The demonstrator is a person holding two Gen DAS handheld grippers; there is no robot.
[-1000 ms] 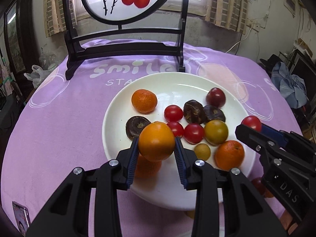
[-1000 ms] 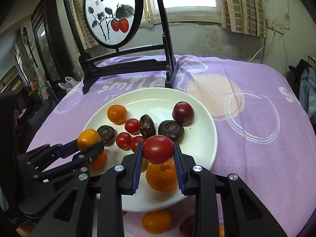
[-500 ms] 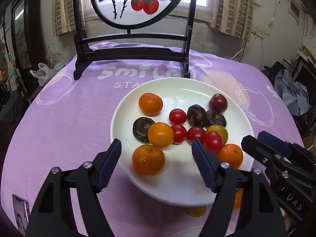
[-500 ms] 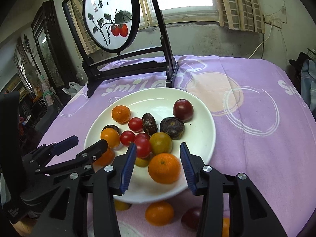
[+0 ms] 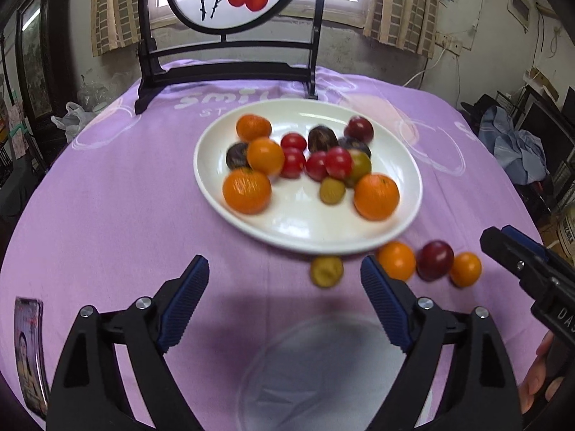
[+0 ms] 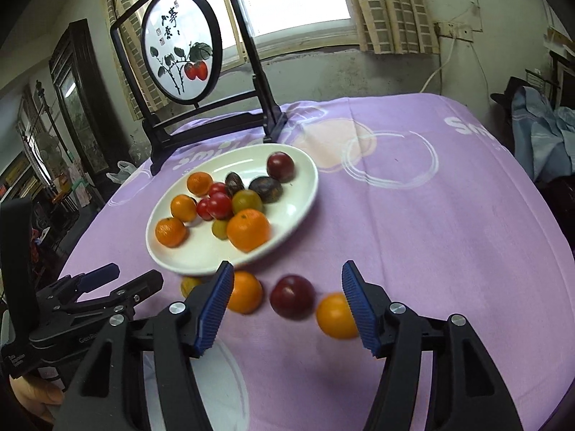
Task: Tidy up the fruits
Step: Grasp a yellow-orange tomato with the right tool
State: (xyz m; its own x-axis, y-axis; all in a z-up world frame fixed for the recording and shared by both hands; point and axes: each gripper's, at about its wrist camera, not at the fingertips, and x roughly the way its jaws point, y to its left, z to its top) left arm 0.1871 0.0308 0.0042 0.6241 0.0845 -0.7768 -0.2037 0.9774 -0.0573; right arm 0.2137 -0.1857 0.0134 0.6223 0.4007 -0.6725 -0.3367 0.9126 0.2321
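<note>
The fruit on the white plate (image 5: pixel 309 237) is blurred in both views, so the small dark pieces (image 5: pixel 322 139) behind the red tomatoes (image 5: pixel 337 161) cannot be named with certainty. The plate is seen in the middle of the bench (image 5: pixel 107 197), which is covered with a purple cloth; its near rim is partly hidden by the right hand-held gripper (image 6: pixel 284 300) in the right wrist view. Four fruits are lying on the cloth just beside that near rim – a yellowish one (image 5: pixel 326 271), an orange one (image 5: pixel 396 260), a dark red plum-like one (image 5: pixel 435 260) and a second orange one (image 5: pixel 465 269). In the right wrist view the yellowish one is almost fully covered by a finger.

The left hand-held gripper (image 5: pixel 284 294) is released, its jaws are opening and nothing is between them. The jaws of the right hand-held gripper are opening too; the loose fruits are seen between its fingers, but they are not pressed by the pads.

On the cloth the white letters "smil" can be read, the rest being cut off by the plate and by the stand of the round painted screen (image 6: pixel 179 41). Dark characters are painted on the screen – too small to be read. On the right gripper body "DA" is visible in the left view. A printed card (image 5: pixel 30 352) is cut off at the left edge
</note>
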